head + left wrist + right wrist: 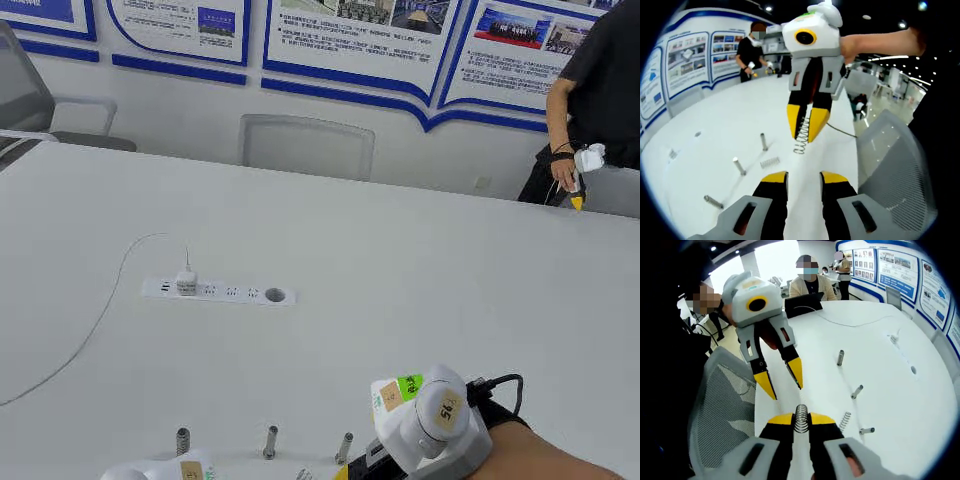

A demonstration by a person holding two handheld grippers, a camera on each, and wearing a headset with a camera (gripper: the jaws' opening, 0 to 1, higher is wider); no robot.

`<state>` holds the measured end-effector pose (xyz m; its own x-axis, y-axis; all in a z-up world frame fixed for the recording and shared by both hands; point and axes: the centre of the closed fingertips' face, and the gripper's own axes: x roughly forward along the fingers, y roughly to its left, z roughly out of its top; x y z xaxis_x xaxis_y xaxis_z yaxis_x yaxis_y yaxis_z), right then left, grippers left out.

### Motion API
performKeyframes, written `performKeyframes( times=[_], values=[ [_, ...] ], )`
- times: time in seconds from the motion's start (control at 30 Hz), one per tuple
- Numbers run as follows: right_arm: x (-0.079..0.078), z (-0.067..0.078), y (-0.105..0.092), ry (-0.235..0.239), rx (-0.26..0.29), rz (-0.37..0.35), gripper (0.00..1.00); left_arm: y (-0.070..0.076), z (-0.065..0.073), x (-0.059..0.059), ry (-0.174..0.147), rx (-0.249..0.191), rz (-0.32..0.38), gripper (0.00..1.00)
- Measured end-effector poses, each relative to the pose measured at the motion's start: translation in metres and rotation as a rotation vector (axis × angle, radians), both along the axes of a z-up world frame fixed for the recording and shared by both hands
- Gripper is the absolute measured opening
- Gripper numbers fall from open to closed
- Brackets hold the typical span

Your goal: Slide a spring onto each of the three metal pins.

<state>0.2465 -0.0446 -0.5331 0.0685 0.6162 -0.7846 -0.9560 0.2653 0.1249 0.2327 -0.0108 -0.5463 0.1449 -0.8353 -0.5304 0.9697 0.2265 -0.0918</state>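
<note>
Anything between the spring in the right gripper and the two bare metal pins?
Nothing visible blocks the held metal spring. A loose spring lies flat on the white table beside the bare metal pins; the open left gripper hangs aside.

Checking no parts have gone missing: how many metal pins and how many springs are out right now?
metal pins: 3
springs: 3 (one lying loose, one already on a pin, one in the jaws of the right gripper)
Total: 6
</note>
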Motion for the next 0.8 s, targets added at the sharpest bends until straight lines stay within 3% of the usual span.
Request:
performKeyframes(
  times=[0.17, 0.4, 0.8],
  values=[
    [0.014, -0.005, -0.007, 0.0, -0.043, -0.045, 0.12, 0.012, -0.004, 0.004, 0.016, 0.015, 0.049, 0.33],
    [0.026, -0.014, -0.012, 0.002, -0.087, -0.055, 0.12, 0.025, -0.009, 0.011, 0.02, 0.022, 0.11, 0.38],
    [0.044, -0.025, -0.015, 0.008, -0.122, -0.076, 0.12, 0.043, -0.017, 0.017, 0.039, 0.029, 0.185, 0.43]
  ],
)
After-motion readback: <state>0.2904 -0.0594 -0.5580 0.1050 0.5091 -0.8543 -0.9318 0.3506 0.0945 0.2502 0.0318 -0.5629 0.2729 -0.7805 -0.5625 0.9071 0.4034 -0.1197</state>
